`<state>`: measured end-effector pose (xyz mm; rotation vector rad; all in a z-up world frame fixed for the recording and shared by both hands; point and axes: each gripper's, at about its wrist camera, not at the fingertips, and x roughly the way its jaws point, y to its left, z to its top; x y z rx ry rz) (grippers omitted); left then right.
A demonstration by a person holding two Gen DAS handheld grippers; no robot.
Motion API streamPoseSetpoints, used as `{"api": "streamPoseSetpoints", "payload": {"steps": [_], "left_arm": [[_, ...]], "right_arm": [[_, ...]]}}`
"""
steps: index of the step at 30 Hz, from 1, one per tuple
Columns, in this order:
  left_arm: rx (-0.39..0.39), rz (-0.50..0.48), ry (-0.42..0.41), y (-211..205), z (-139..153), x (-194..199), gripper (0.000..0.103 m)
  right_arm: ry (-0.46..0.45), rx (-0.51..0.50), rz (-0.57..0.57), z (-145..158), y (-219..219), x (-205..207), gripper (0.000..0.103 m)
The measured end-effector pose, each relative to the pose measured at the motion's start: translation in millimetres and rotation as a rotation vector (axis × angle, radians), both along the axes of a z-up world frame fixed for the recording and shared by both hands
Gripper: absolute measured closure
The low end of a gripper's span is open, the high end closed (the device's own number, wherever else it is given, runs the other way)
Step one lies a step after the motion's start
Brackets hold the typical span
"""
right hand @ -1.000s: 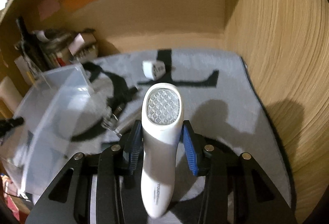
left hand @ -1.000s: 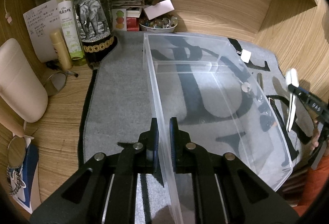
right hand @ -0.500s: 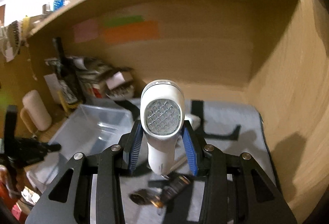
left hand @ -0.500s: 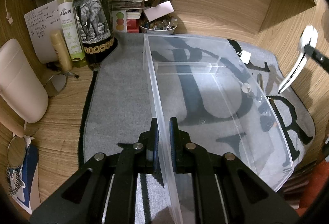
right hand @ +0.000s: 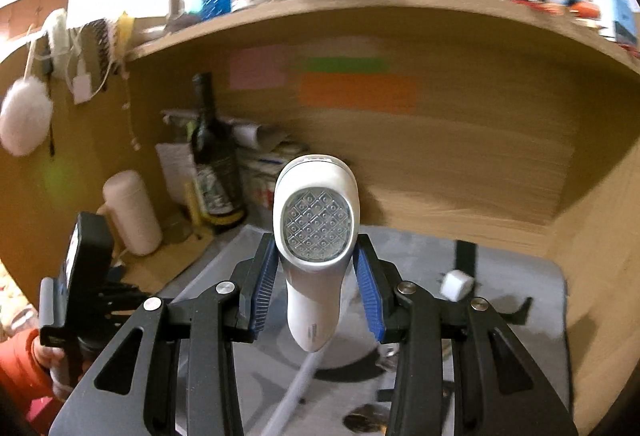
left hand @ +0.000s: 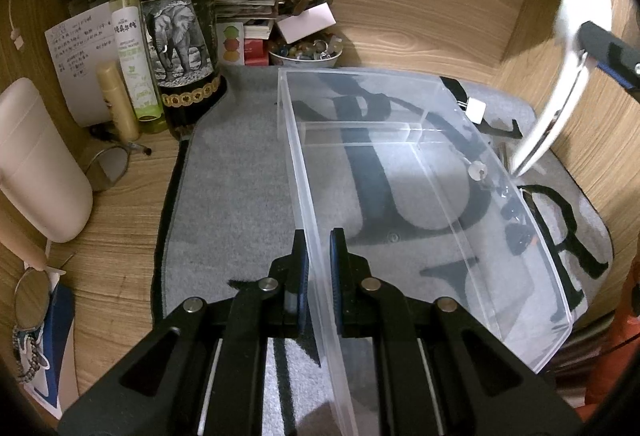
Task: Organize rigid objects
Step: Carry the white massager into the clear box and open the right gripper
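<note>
A clear plastic bin (left hand: 400,172) lies on the grey mat (left hand: 236,180). My left gripper (left hand: 319,264) is shut on the bin's near left wall. My right gripper (right hand: 316,268) is shut on a white handheld device with a round metal grille (right hand: 316,232), held in the air above the mat. In the left wrist view the same device (left hand: 560,84) hangs tilted above the bin's far right rim. The bin holds nothing. A small white cube plug (left hand: 475,111) and small dark items (left hand: 520,232) lie on the mat beyond the bin.
A dark wine bottle (left hand: 176,20), a green spray bottle (left hand: 134,48), a bowl of trinkets (left hand: 306,50), books and papers crowd the back left. A cream cylinder (left hand: 36,164) lies at the left. Wooden walls enclose the back and right.
My right gripper has lifted the white device off the mat and carried it up and toward the bin. The left gripper has stayed shut on the bin wall.
</note>
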<state>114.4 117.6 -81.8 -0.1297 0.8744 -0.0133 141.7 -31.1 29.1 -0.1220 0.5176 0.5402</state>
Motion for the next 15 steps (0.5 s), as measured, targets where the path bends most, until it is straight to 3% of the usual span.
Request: {"api": "streamPoseSetpoints", "payload": {"steps": [15], "left_arm": [[-0.011,-0.010,-0.006,1,-1,1,0.093]], "right_arm": [[0.206,-0.150,0.111,-57,60,38,0.067]]}}
